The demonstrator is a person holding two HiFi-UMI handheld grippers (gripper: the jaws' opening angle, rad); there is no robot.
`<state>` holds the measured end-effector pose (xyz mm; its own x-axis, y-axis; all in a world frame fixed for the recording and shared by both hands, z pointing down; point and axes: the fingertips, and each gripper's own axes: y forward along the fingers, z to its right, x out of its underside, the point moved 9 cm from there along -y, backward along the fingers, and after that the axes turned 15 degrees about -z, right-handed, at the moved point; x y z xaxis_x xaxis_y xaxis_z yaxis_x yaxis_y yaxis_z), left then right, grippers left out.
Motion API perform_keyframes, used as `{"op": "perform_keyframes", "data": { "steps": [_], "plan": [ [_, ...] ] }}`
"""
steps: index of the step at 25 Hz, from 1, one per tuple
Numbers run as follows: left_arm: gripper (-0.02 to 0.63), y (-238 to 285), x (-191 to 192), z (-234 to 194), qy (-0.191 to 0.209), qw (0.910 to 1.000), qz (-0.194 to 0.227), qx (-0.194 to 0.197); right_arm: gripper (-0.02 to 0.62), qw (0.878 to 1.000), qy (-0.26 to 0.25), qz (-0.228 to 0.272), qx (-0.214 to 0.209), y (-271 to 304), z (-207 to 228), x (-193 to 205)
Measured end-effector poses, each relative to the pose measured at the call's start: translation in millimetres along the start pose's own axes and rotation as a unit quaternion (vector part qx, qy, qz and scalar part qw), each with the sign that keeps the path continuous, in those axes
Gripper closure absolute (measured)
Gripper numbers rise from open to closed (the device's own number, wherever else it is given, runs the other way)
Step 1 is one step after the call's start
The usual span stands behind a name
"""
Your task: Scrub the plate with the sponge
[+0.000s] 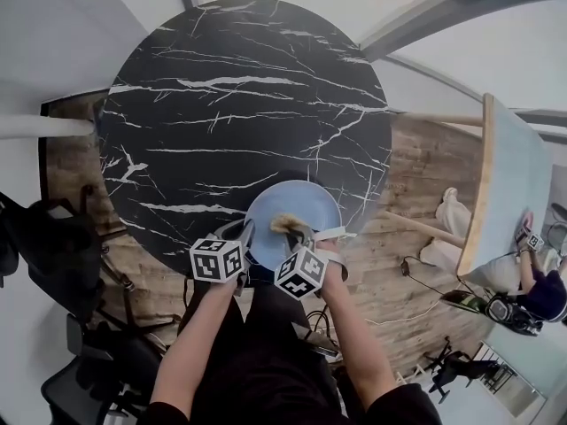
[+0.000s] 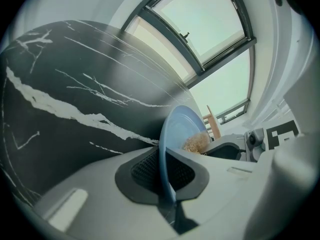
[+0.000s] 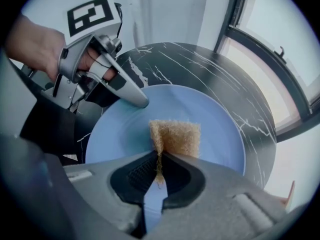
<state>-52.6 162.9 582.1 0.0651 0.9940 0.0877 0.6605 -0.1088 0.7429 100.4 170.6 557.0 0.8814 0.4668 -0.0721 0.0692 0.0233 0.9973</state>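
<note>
Plate (image 1: 310,204), pale blue and round, at the 6 o'clock edge of the table, right in front of the person.

Left gripper (image 1: 245,235): clenched on the plate's rim at about 8 o'clock. The rim runs edge-on between the ribbed pads, and both press on it.

Right gripper (image 1: 297,234): points steeply down over the plate, jaws clamped on a tan sponge (image 1: 285,224). A thin fold is pinched between the pads. The rest spreads flat on the plate's face, near the middle and a little toward 6 o'clock. Sponge and left gripper are near each other, not touching.

Marker cubes on both grippers show at the plate's 6 o'clock side, with bare forearms behind them.

Table (image 1: 239,104): round, black with white veining.

Floor (image 1: 416,175): pale wood planks around the table.

Off the table's 3 o'clock: a pale tabletop (image 1: 514,184) with a wooden edge. At 4 o'clock, another person (image 1: 542,295), partly out of frame.

Beyond the table's far edge: a big window (image 2: 210,29) with dark frames.
</note>
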Motion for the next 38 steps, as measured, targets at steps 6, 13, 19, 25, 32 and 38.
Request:
{"op": "perform_keyframes", "data": {
  "steps": [6,13,19,25,32,38],
  "plan": [
    [0.588,0.2,-0.4,-0.3,0.000,1.0000,-0.004,0.002,0.572,1.000,-0.003,-0.001,-0.029,0.1,-23.7,5.0],
    [0.588,0.4,-1.2,-0.2,0.002,1.0000,-0.005,0.002,0.572,0.998,0.005,-0.001,-0.067,-0.2,-45.1,9.3],
    [0.588,0.4,-0.9,0.3,0.007,0.9999,-0.008,0.003,0.572,0.996,0.008,-0.007,-0.091,-3.7,-60.8,16.9],
    [0.588,0.8,-1.2,-0.8,0.015,0.9998,-0.014,0.008,0.572,0.993,0.020,-0.011,-0.118,-0.2,-61.6,23.4],
    [0.587,1.5,-4.3,0.3,0.038,0.9990,-0.025,0.006,0.571,0.991,0.005,-0.012,-0.134,2.4,-49.8,25.9],
    [0.588,1.0,-3.8,0.3,0.034,0.9991,-0.027,0.004,0.571,0.990,-0.004,-0.014,-0.139,1.6,-19.7,32.5]
  ]
}}
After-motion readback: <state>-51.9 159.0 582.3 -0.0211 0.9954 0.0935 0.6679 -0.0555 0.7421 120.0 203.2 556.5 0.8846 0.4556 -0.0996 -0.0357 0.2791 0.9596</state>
